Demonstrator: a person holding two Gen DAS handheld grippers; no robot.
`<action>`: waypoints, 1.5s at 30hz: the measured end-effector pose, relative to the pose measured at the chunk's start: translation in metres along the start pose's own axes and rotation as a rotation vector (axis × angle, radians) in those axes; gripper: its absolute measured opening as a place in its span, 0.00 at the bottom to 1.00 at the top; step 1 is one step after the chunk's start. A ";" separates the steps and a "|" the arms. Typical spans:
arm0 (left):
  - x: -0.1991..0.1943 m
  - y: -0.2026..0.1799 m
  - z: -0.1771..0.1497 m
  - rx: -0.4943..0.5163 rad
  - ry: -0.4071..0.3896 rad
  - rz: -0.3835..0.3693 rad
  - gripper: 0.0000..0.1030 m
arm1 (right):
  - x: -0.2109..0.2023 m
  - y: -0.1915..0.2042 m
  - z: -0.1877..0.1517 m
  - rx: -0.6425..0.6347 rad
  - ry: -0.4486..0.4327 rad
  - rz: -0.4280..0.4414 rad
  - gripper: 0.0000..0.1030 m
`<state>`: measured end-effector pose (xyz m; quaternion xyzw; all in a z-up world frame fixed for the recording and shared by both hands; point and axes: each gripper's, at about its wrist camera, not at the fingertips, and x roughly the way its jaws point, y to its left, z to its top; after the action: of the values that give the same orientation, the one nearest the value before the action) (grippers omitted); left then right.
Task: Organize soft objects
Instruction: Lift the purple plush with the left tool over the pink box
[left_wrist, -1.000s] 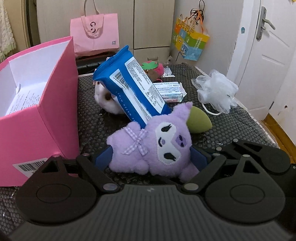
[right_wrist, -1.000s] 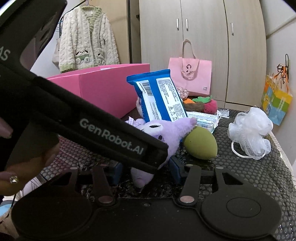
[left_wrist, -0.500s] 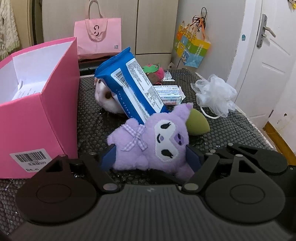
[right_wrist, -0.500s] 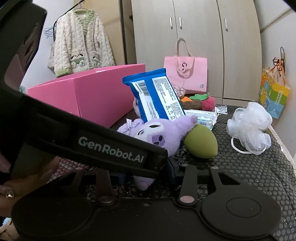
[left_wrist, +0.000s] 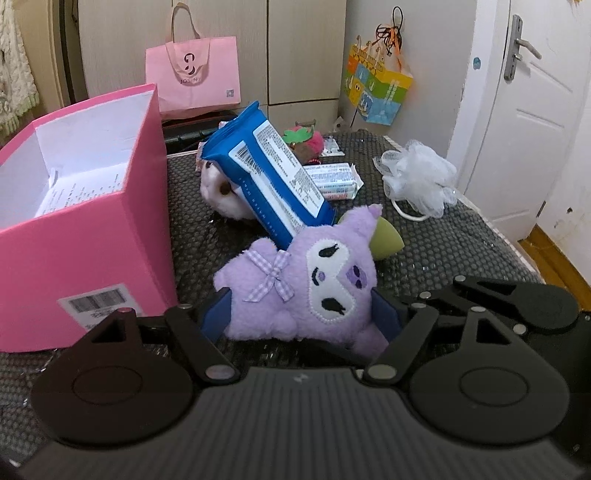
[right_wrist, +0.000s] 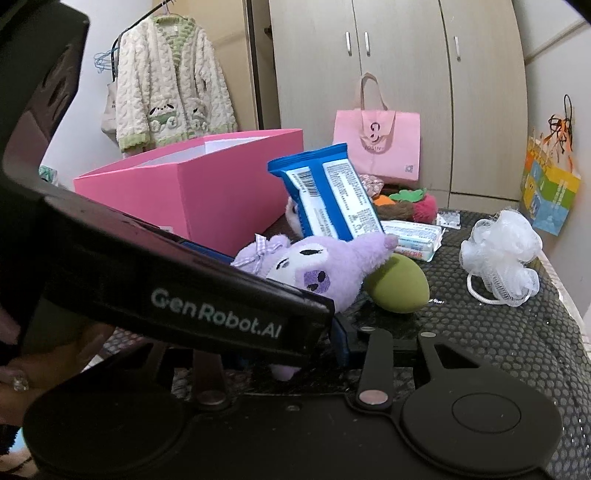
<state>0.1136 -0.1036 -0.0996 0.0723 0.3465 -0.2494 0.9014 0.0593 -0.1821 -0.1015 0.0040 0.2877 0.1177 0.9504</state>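
A purple plush toy (left_wrist: 306, 284) with a gingham bow sits between the blue pads of my left gripper (left_wrist: 301, 319), which is shut on it and holds it above the black mat. It also shows in the right wrist view (right_wrist: 317, 269). An open pink box (left_wrist: 85, 225) stands just to its left. My right gripper (right_wrist: 284, 354) is low behind the left one, which hides most of its jaws; nothing shows between them. A green sponge egg (left_wrist: 384, 242), a blue wipes pack (left_wrist: 266, 181) and a white plush (left_wrist: 221, 195) lie behind the toy.
A white mesh bath pouf (left_wrist: 419, 181) lies at the right of the mat (left_wrist: 443, 251). A small tissue pack (left_wrist: 332, 181) and a red-green plush (left_wrist: 304, 138) lie farther back. A pink tote (left_wrist: 192, 75) stands by the cupboards. A white door (left_wrist: 524, 122) is at right.
My left gripper has lifted the purple plush toy off the mat; its view now looks down further into the pink box. The right gripper has barely moved.
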 end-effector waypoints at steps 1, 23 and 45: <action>-0.003 0.001 -0.001 -0.004 0.004 0.002 0.76 | -0.001 0.001 0.000 0.005 0.007 0.007 0.46; -0.056 0.026 -0.016 -0.054 0.024 0.019 0.76 | -0.019 0.043 0.020 -0.011 0.102 0.081 0.46; -0.139 0.110 -0.021 -0.140 0.134 0.008 0.75 | -0.022 0.132 0.057 -0.087 0.188 0.241 0.46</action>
<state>0.0682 0.0538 -0.0279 0.0268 0.4223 -0.2158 0.8800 0.0435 -0.0551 -0.0322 -0.0134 0.3673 0.2432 0.8976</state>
